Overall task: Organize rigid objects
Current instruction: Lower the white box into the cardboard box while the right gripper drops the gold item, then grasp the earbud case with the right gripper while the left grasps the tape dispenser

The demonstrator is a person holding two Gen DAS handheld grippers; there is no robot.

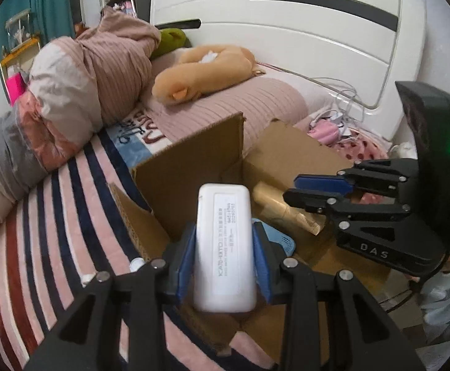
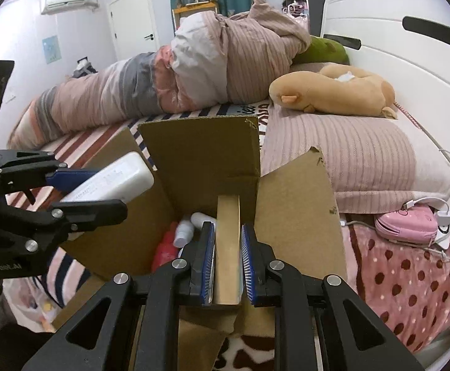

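Observation:
An open cardboard box [image 1: 194, 173] [image 2: 200, 154] stands on the bed with its flaps up. My left gripper [image 1: 224, 232] [image 2: 110, 188] is shut on a white rectangular device [image 1: 225, 247] [image 2: 113, 182], held over the box's left side. My right gripper [image 2: 227, 227] [image 1: 291, 190] is shut on a thin tan flat box [image 2: 228, 247] [image 1: 286, 207], held edge-up above the box opening. Inside the box lie a white bottle [image 2: 184, 232], a red item [image 2: 166, 252] and a blue object [image 1: 282, 241].
A rolled pink striped duvet [image 2: 194, 71] lies behind the box. An orange plush toy [image 2: 333, 89] rests on a pink pillow [image 2: 348, 154] by the white headboard [image 1: 286, 46]. A pink case [image 2: 407, 225] with white cables sits right of the box.

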